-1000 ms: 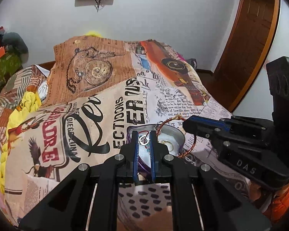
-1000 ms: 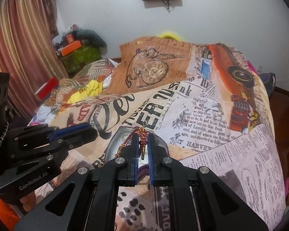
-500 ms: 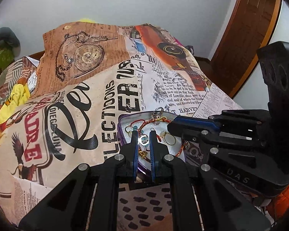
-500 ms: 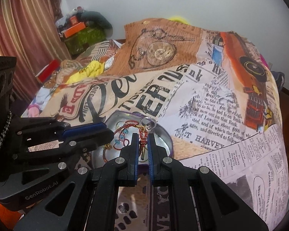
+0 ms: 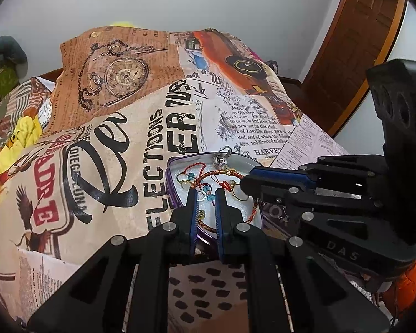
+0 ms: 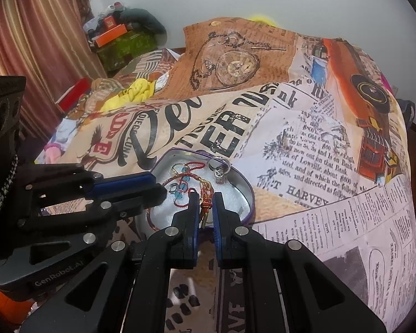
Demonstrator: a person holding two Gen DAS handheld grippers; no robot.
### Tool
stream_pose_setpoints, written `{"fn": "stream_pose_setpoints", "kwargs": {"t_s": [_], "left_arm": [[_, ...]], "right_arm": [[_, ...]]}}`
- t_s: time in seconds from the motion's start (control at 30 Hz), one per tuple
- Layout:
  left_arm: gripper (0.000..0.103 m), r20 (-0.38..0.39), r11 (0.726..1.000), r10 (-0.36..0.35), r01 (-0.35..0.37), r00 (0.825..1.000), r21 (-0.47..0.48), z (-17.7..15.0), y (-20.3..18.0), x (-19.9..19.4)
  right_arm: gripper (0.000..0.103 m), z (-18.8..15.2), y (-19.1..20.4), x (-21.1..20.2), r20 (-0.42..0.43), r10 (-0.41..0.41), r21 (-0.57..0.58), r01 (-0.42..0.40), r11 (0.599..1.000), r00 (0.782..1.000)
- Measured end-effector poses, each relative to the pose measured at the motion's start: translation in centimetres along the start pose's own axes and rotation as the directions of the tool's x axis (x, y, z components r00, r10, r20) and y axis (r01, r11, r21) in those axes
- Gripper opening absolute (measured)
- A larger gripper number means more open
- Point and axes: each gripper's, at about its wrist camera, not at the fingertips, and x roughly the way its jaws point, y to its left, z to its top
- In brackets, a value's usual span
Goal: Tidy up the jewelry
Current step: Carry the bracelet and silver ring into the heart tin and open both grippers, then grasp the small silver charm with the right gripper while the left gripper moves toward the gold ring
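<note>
Lying in the tin (image 5: 171, 170) on the bed: tangled jewelry (image 5: 208, 179), near edge hidden behind left tongs (image 5: 204, 194), nearly closed, grip unclear; right tongs (image 6: 205, 198) pinching red cord (image 6: 205, 207).

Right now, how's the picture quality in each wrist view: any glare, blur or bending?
Left wrist view: sharp centre, fisheye bends the door frame, dark corners, soft even light. Right wrist view: same bending, curtain curves, tin rim gleams mildly, no motion blur.

Both wrist views look steeply down, close; sharing the tin (image 5: 172, 166).
</note>
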Motion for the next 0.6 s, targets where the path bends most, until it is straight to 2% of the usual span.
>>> {"fn": "stream_pose_setpoints", "kwargs": {"t_s": [0.2,0.27,0.33,0.53,0.6], "left_arm": [[0.011,0.003,1.000,0.019,-0.019,1.000,0.000,0.0,-0.1,-0.7],[0.026,0.007,1.000,0.025,-0.025,1.000,0.002,0.1,-0.2,-1.1],[0.036,0.022,0.999,0.037,-0.037,0.999,0.001,0.0,-0.3,-1.5],[0.039,0.039,0.998,0.056,-0.056,0.998,-0.017,0.2,-0.2,-2.5],[0.040,0.039,0.998,0.062,-0.061,0.997,-0.027,0.0,0.1,-2.6]], "right_arm": [[0.016,-0.1,-0.3,-1.1,0.013,-0.014,0.011,0.014,1.000,1.000],[0.016,-0.2,-0.4,-1.6,0.019,-0.025,0.014,0.025,1.000,0.999],[0.016,-0.3,-0.5,-2.1,0.025,-0.039,0.021,0.039,0.999,0.999],[0.020,-0.8,-1.1,-3.5,0.036,-0.067,0.036,0.065,0.997,0.997],[0.032,-1.1,-1.1,-3.7,0.036,-0.075,0.033,0.074,0.997,0.997]]}}
